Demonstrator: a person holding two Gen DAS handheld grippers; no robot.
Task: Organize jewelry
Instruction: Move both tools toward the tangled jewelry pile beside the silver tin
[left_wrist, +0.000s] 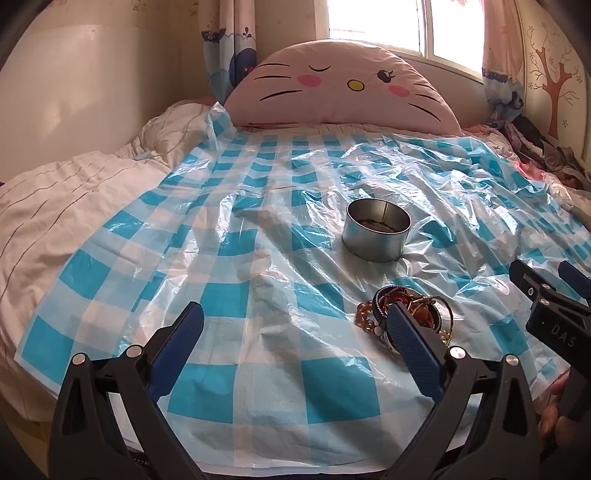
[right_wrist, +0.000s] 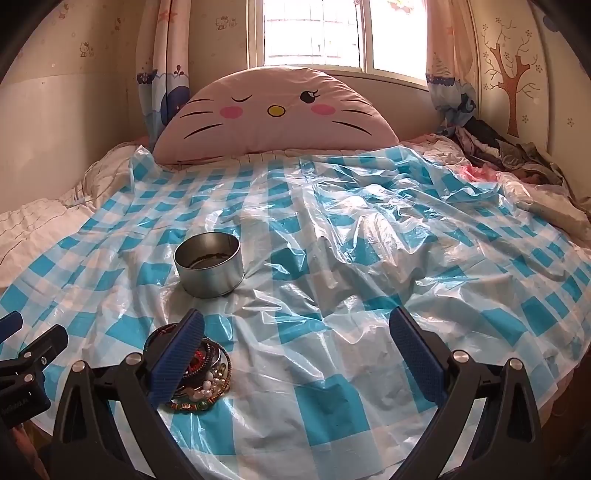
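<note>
Two grippers, left (left_wrist: 295, 332) and right (right_wrist: 297, 334), hover with fingers spread wide, holding nothing. The jewelry (right_wrist: 201, 373) lies heaped on the bed's checked sheet (right_wrist: 332, 398), near the tin (right_wrist: 208, 264).

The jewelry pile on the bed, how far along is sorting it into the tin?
Barely begun. The metal tin holds something dark at its bottom, unclear what. Nothing is in hand: the left gripper and right gripper are open and empty. The jewelry pile of bracelets and beads remains on the checked sheet.
</note>
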